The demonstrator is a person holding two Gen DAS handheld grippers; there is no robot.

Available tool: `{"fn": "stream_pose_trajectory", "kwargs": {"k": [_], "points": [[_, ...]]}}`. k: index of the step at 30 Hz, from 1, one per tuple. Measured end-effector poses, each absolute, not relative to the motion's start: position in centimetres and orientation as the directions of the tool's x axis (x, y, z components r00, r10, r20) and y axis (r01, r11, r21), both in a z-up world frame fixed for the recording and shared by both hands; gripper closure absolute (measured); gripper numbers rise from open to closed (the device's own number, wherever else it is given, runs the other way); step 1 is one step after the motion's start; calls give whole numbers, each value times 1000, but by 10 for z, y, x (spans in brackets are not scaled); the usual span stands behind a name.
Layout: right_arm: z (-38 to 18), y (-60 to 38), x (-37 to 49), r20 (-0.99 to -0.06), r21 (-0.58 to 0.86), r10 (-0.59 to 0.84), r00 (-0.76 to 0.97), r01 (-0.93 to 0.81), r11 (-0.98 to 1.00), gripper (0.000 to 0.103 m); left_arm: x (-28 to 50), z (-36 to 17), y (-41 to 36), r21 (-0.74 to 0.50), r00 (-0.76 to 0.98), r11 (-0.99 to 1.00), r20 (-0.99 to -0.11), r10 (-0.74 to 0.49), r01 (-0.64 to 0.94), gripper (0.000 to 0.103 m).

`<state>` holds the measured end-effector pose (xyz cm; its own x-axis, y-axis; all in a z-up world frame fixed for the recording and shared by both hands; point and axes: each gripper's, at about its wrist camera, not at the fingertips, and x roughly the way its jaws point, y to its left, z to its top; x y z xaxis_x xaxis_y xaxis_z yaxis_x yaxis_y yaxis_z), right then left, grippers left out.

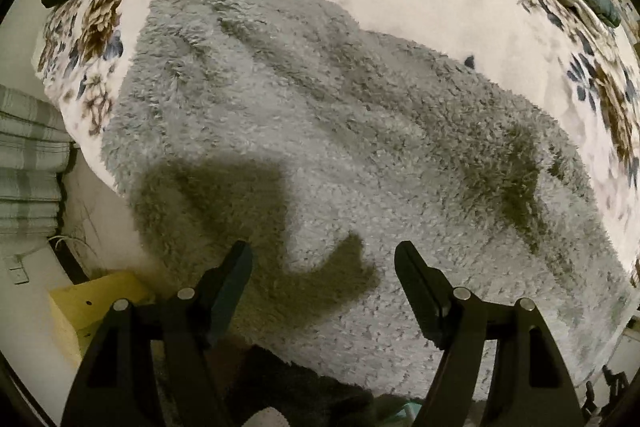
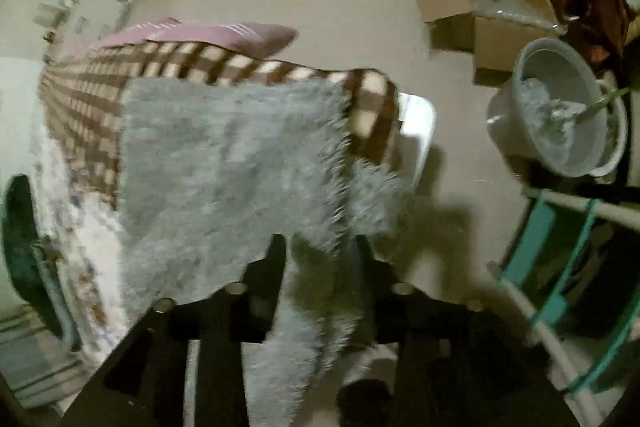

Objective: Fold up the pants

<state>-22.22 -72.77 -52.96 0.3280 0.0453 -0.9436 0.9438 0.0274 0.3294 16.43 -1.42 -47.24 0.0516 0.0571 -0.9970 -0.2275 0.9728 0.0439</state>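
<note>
The left hand-held gripper [image 1: 323, 259] hangs over the pants [image 1: 304, 131] with its jaws apart and nothing between them; the fluffy grey garment lies spread on the floral bed [image 1: 420, 7]. To the right, the right hand-held gripper [image 2: 320, 255] has a hanging end of the pants [image 2: 240, 163] between its fingers, though blur hides whether they pinch it. This looks like an early fold: next, that end needs a firm grip and carrying across.

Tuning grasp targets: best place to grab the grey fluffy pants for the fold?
Grip the grey fluffy pants at the near edge hanging off the bed, where the right gripper straddles a drooping flap. Come from above; that loose edge lets fingers pinch both sides.
</note>
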Motion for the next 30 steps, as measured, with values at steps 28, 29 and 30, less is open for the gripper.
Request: {"fn": "stream_pose_trajectory", "kwargs": {"k": [28,29,30], "points": [[-525,-467,-106,-905,396,285,317,873,284,56,162,-449,154,32,98,919,-992,76,-392,31],[-528,-446,-96,-896,406,315,313,866,293,56,163,-452,160,17,95,916,-994,60,-400,31],[-534,-414,-85,-881,418,365,300,856,305,56,165,-458,165,-4,79,917,-996,30,-400,31]]}}
